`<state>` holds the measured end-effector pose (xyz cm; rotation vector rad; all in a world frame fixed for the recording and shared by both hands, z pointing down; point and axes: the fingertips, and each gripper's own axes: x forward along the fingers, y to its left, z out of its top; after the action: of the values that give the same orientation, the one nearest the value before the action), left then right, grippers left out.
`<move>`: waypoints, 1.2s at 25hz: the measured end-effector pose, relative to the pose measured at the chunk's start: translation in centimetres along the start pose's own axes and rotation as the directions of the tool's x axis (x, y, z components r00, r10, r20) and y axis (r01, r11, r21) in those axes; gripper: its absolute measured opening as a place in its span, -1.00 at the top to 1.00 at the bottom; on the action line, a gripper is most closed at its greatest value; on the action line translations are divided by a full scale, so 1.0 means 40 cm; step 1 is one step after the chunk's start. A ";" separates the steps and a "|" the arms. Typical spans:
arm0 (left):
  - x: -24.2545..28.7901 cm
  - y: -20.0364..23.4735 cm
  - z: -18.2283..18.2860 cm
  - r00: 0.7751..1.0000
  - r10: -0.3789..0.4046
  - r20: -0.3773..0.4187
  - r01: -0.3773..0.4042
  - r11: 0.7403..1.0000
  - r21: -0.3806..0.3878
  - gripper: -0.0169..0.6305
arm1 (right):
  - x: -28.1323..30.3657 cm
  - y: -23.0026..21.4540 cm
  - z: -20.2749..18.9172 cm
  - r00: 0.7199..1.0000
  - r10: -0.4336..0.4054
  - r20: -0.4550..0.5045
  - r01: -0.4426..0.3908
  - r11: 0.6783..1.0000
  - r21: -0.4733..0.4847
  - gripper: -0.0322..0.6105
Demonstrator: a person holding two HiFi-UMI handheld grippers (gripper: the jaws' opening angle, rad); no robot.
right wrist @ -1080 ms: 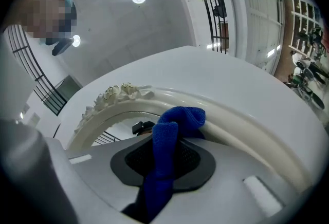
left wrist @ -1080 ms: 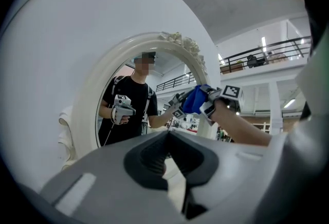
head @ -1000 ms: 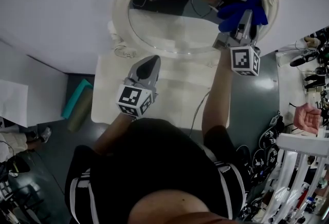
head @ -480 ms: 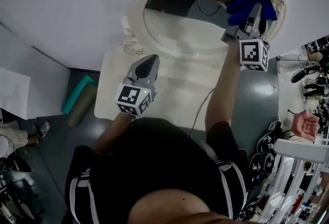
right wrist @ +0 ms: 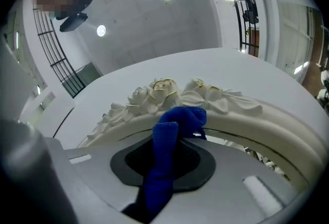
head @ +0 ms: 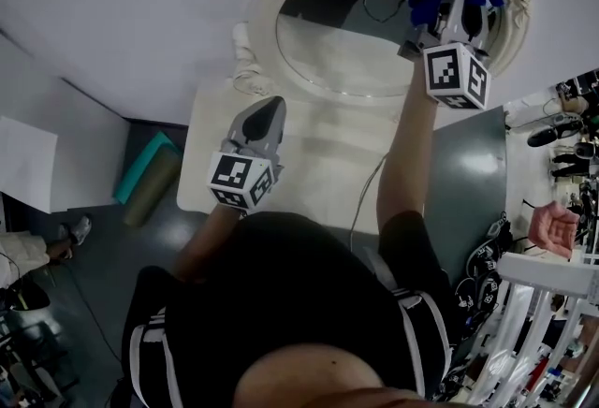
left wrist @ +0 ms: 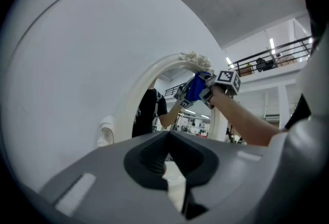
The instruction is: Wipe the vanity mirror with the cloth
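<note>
Most of the vanity mirror shows in the head view, though its crest is cut off at the top edge there. In the left gripper view it stands upright at the back of a white tabletop. It is an oval with its long axis vertical, and its glass faces the person. The reflection in the glass is dark and hard to make out.

The right gripper is raised to the mirror's upper right, and its body hides part of the rim in the head view. Its jaws are clamped on the blue cloth. The cloth runs lengthwise along the jaws and out past their tips, with its lower part buried between them. Its free end folds over just under the carved roses on the white frame. Whether that end presses on the glass or only on the inner rim cannot be told.

The left gripper hangs low over the tabletop, pointing toward the mirror's foot, well apart from the cloth. Its jaws are drawn together but for a thin slit, with nothing between them.
</note>
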<state>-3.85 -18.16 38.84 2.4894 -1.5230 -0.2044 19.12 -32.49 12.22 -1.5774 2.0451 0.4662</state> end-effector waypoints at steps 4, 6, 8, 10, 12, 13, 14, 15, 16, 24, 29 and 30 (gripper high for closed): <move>-0.038 0.058 0.016 1.000 0.009 0.001 -0.009 1.000 -0.004 0.91 | 0.029 0.113 -0.014 1.000 0.028 -0.012 -0.028 0.999 -0.041 0.68; -0.029 0.054 0.043 1.000 0.014 0.001 -0.014 1.000 -0.005 0.91 | 0.060 0.130 -0.003 0.999 0.039 -0.017 -0.040 0.998 -0.054 0.68; -0.026 0.054 0.061 1.000 0.021 0.001 -0.021 1.000 -0.007 0.91 | 0.080 0.149 0.000 0.998 0.053 -0.024 -0.054 0.997 -0.062 0.68; -0.034 0.066 0.069 1.000 0.031 0.003 -0.031 0.999 -0.009 0.91 | 0.090 0.184 -0.009 0.997 0.072 -0.032 -0.074 0.995 -0.068 0.68; -0.048 0.081 0.072 0.999 0.044 0.004 -0.044 0.999 -0.012 0.91 | 0.095 0.224 -0.022 0.995 0.089 -0.037 -0.092 0.992 -0.083 0.68; -0.056 0.087 0.073 0.999 0.050 0.005 -0.050 0.999 -0.013 0.91 | 0.095 0.242 -0.030 0.995 0.095 -0.039 -0.098 0.991 -0.090 0.68; -0.063 0.094 0.072 0.998 0.057 0.005 -0.057 0.998 -0.014 0.91 | 0.093 0.257 -0.037 0.994 0.100 -0.040 -0.103 0.990 -0.096 0.68; -0.070 0.100 0.072 0.998 0.063 0.005 -0.063 0.998 -0.015 0.91 | 0.091 0.271 -0.045 0.994 0.103 -0.041 -0.107 0.989 -0.101 0.68; -0.076 0.106 0.070 0.998 0.069 0.005 -0.069 0.997 -0.017 0.91 | 0.089 0.285 -0.054 0.993 0.109 -0.043 -0.113 0.988 -0.106 0.68; -0.123 0.156 0.063 0.994 0.114 0.004 -0.114 0.993 -0.028 0.91 | 0.062 0.429 -0.164 0.985 0.155 -0.068 -0.163 0.979 -0.124 0.68; -0.153 0.176 0.057 0.991 0.135 0.000 -0.135 0.990 -0.036 0.91 | 0.033 0.479 -0.223 0.984 0.165 -0.068 -0.169 0.984 -0.063 0.68; -0.159 0.180 0.055 0.990 0.139 0.000 -0.139 0.990 -0.038 0.91 | 0.026 0.486 -0.234 0.984 0.168 -0.068 -0.171 0.984 -0.049 0.68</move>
<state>-13.42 -15.92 38.56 2.3438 -1.6697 -0.2108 -1.54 -33.34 18.42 -1.4726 2.2436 0.5451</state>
